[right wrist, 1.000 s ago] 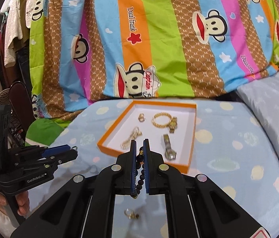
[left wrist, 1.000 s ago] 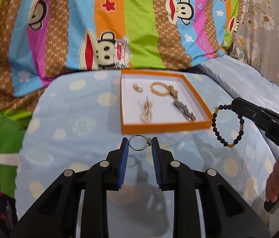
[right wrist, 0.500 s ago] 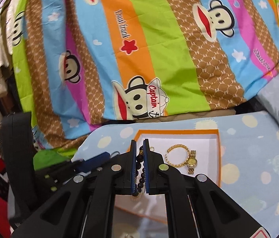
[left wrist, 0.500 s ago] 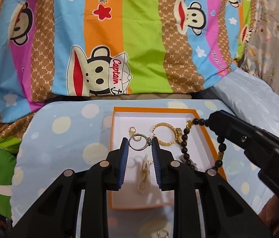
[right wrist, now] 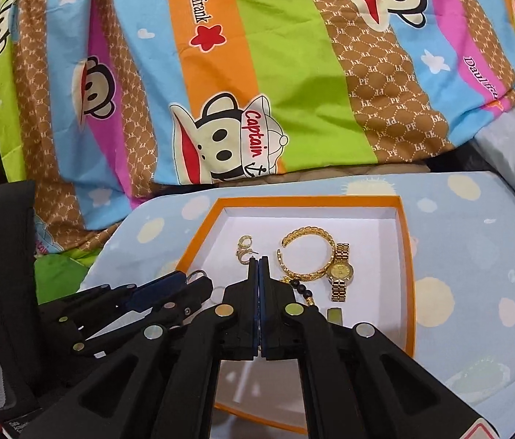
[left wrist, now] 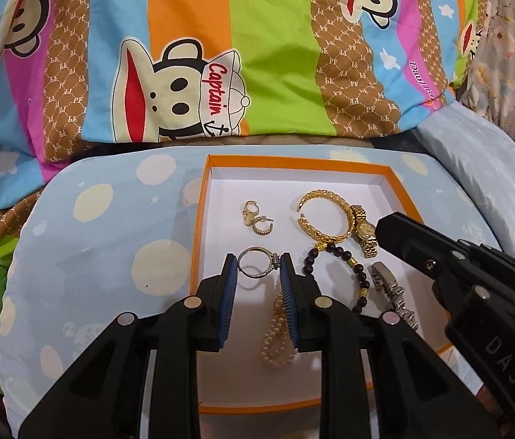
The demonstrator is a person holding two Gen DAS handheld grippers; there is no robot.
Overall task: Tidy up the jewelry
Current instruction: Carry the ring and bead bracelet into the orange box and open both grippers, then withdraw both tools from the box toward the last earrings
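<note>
My left gripper point(left wrist: 259, 263) is shut on a silver ring point(left wrist: 253, 265), held just above the near left part of the orange-rimmed white tray point(left wrist: 199, 226). In the tray lie gold earrings point(left wrist: 255, 217), a gold bangle point(left wrist: 325, 216), a gold watch point(left wrist: 363, 232), a dark bead bracelet point(left wrist: 345, 259), a silver watch point(left wrist: 392, 292) and a pearl string point(left wrist: 277, 336). My right gripper point(right wrist: 259, 261) is shut with nothing between its pads. The bead bracelet point(right wrist: 303, 289) lies just right of its fingers. The left gripper point(right wrist: 193, 281) with the ring point(right wrist: 197, 276) sits to its left.
The tray point(right wrist: 407, 256) rests on a pale blue spotted cushion point(left wrist: 103, 248). A bright striped monkey-print quilt point(left wrist: 220, 55) rises behind it. A light blue pillow point(left wrist: 495, 183) lies to the right, with floral fabric point(left wrist: 513, 36) beyond.
Both grippers moved forward over the tray. The bead bracelet that hung from the right gripper now lies in the tray, and the right jaws have closed fully. The ring stays in the left gripper.
</note>
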